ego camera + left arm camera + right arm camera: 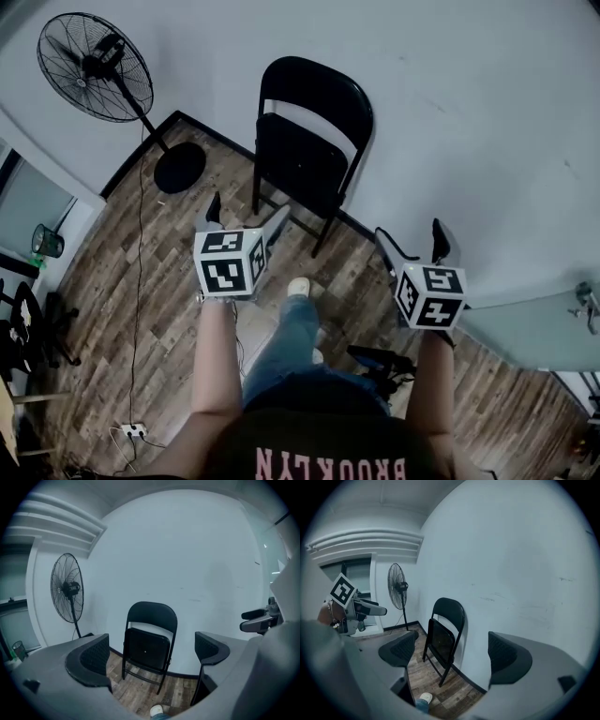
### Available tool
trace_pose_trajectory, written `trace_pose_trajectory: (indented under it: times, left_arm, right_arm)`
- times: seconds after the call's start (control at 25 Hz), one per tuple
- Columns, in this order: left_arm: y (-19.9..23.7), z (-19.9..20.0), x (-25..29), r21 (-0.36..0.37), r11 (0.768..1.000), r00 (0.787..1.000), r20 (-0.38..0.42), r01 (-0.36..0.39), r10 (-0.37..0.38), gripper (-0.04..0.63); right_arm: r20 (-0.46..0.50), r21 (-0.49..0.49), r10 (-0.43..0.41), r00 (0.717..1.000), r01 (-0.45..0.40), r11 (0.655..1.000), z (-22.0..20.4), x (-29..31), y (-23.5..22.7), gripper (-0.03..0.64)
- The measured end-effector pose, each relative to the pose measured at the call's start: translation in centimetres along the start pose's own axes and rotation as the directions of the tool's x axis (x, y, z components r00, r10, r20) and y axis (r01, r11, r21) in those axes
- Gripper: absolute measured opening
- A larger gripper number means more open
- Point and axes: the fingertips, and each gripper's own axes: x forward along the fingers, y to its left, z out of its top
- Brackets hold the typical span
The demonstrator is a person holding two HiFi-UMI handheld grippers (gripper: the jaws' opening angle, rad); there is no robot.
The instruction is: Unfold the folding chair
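Against wall (469, 112), chair (305, 150); power strip (131, 431): head view only.

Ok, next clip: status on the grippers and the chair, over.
Left gripper open, empty. Right gripper open, empty. Folding chair folded, standing at the wall, untouched. Fan off to its left, not in the way.

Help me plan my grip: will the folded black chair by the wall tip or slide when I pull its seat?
The folding chair looks like a thin metal frame, so it is probably stiff and fairly light. Folded upright by the wall, its narrow footprint could let it tip forward. It may also skid on the wood floor.
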Motion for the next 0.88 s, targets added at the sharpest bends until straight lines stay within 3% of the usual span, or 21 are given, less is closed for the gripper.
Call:
trace_pose_trajectory:
  times: [0.16,0.36,0.88]
  left_arm:
    - [1.3,0.9,4.9,-0.022,1.0,1.0,-0.012,0.018,-0.019,0.568]
    - [2.9,1.2,11.9,-0.07,0.996,0.997,-0.049,0.05,-0.053,0.568]
    - [4.5,0.3,27.9,-0.175,0.977,0.972,-0.179,0.123,-0.154,0.568]
  right_arm:
    - [0.011,-0.019,-0.012,1.0,0.012,1.0,2.3,4.5,-0.8,0.468]
    - [-0.043,-0.045,-0.003,0.999,0.001,0.999,3.6,11.1,-1.6,0.468]
    - [-0.135,0.04,-0.022,0.991,0.028,0.999,4.8,25.7,-4.2,0.466]
